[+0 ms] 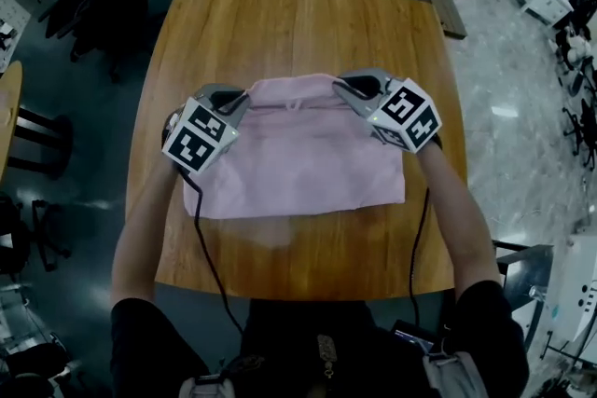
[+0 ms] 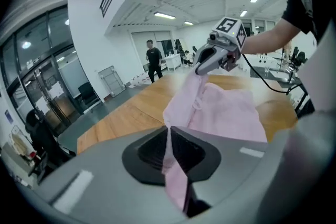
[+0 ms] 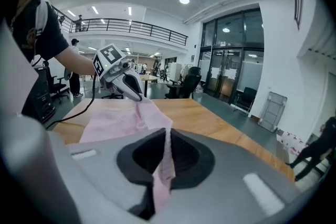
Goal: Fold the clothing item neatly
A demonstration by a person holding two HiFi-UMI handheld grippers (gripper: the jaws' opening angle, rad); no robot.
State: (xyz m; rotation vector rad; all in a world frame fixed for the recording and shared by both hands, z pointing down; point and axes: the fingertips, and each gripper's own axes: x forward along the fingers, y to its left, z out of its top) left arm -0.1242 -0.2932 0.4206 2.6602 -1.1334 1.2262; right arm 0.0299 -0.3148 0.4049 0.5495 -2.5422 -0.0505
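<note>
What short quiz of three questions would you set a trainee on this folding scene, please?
1. True or false: the left gripper is shut on the pink garment.
2. What lies beneath the garment? A) a wooden table B) a chair C) a metal tray
3. Fill the gap: the left gripper and the right gripper both hold the garment at the edge ___ from the person (nearest or farthest).

Key: 1 true; 2 A; 3 farthest.
</note>
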